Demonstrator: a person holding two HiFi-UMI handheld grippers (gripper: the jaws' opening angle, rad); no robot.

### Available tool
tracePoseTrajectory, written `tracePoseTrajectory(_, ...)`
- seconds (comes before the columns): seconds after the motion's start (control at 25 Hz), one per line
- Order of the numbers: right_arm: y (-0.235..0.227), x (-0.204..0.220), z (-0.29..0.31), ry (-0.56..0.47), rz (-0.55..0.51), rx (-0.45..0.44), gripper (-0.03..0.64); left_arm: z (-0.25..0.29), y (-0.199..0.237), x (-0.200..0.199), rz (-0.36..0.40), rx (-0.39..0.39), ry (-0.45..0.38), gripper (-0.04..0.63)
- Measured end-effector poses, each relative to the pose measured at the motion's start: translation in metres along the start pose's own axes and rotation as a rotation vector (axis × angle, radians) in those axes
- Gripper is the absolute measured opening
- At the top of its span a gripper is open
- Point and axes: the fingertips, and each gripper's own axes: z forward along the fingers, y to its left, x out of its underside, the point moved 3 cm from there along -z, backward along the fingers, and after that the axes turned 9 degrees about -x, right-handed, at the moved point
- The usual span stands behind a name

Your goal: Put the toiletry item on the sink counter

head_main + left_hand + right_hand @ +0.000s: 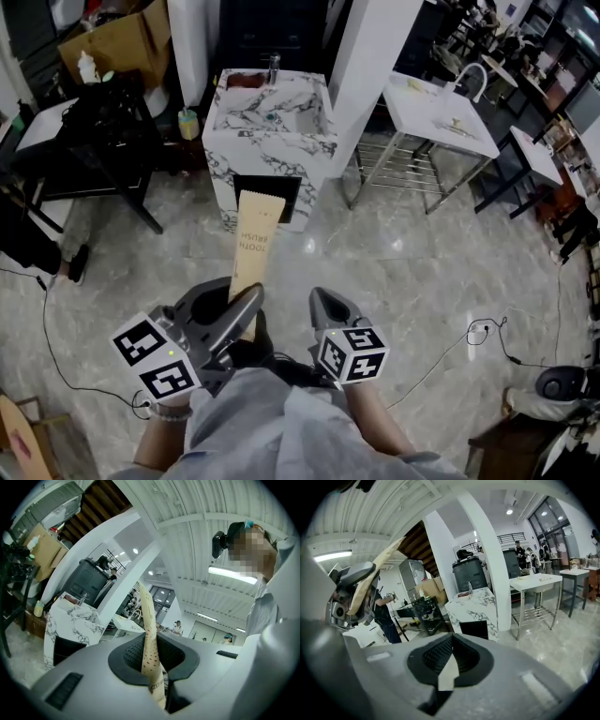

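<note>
Head view: two grippers, one per hand, low in frame, each with one marker cube, so two cubes. The left gripper is closed narrow on one toothbrush packet, a flat tan sleeve pinched at its near end, the rest sticking out forward and up. Left gripper view confirms it: the packet stands on edge between the dark pads, which press on both faces; gripper midpoint. The right gripper sits just right of the left one, not touching the packet. In the right gripper view its jaws are drawn together and hold no object; a pale sliver shows at the seam, can't tell what it is. That view also catches the left gripper at far left with the packet angled up from it. One marble sink counter stands far ahead, centre, with a tap at its back edge and a dark opening in its front; it is well apart from the packet, which is in the air and not on it. Counter also seen at and. One white sink table far right, one black stand far left, one cardboard box behind the stand.
</note>
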Motion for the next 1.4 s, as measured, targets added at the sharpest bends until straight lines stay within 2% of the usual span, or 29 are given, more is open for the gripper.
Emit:
tracePoseTrajectory(0.44,-0.021,0.012,0.002,0.039,0.093,0.029,-0.003,0.031,0.011,-0.002,-0.011,0.063,0.047,0.044)
tracePoseTrajectory(0.56,-0.021,0.015,0.011,0.095,0.058,-0.014,-0.003,0.047,0.015,-0.002,-0.015,0.081,0.059,0.044)
tracePoseTrajectory(0.8,-0.017,0.026,0.032,0.271,-0.104,-0.062,-0.003,0.072,0.024,-0.001,-0.033,0.105,0.074,0.044)
tracePoseTrajectory(1.4,-0.060,-0.010,0.089,0.398,-0.125,-0.115,-0.003,0.154,0.066,-0.036,-0.049,0.137,0.096,0.044)
